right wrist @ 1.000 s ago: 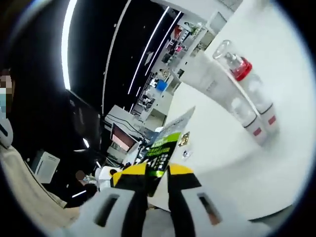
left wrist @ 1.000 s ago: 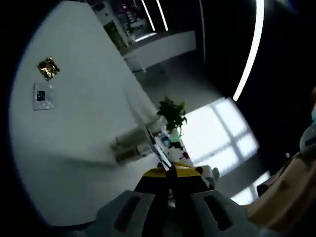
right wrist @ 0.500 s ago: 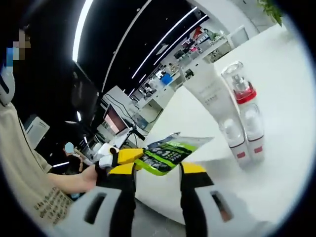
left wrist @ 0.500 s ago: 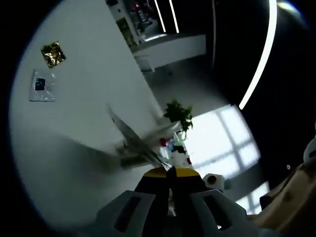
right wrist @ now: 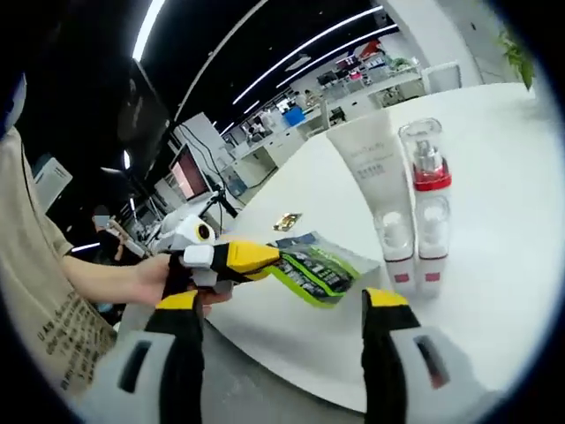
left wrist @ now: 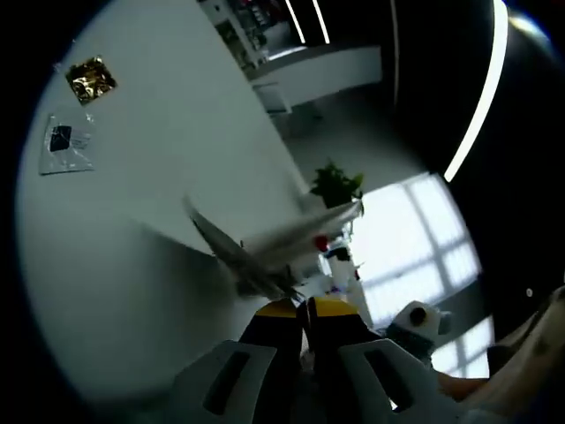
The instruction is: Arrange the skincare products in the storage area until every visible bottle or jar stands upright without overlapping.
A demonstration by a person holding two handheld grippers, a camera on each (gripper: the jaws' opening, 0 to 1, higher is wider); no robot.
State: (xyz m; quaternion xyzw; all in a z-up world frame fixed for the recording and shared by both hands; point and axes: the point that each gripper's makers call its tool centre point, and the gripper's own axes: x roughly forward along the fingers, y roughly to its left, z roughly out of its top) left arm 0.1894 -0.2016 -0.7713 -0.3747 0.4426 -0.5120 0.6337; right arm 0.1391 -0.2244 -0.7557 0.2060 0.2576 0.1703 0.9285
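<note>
My left gripper (left wrist: 297, 307) is shut on the edge of a flat green sachet (left wrist: 265, 250), which I see edge-on and blurred above the white table (left wrist: 150, 265). In the right gripper view the left gripper (right wrist: 252, 259) comes in from the left, held by a hand, with the green sachet (right wrist: 313, 274) sticking out of its yellow tips. My right gripper (right wrist: 284, 302) is wide open just below that sachet, with nothing between its fingers. A white tube (right wrist: 375, 181) and a clear bottle with a red collar (right wrist: 427, 203) stand upright side by side behind.
A gold sachet (left wrist: 91, 78) and a clear-white sachet (left wrist: 62, 141) lie flat on the far part of the table. The gold sachet (right wrist: 287, 221) also lies behind the green one. A potted plant (left wrist: 337, 184) stands past the table edge. A person's sleeve is at the left.
My right gripper has opened wide and let go of the green sachet. The left gripper has kept its hold and now carries the sachet alone.
</note>
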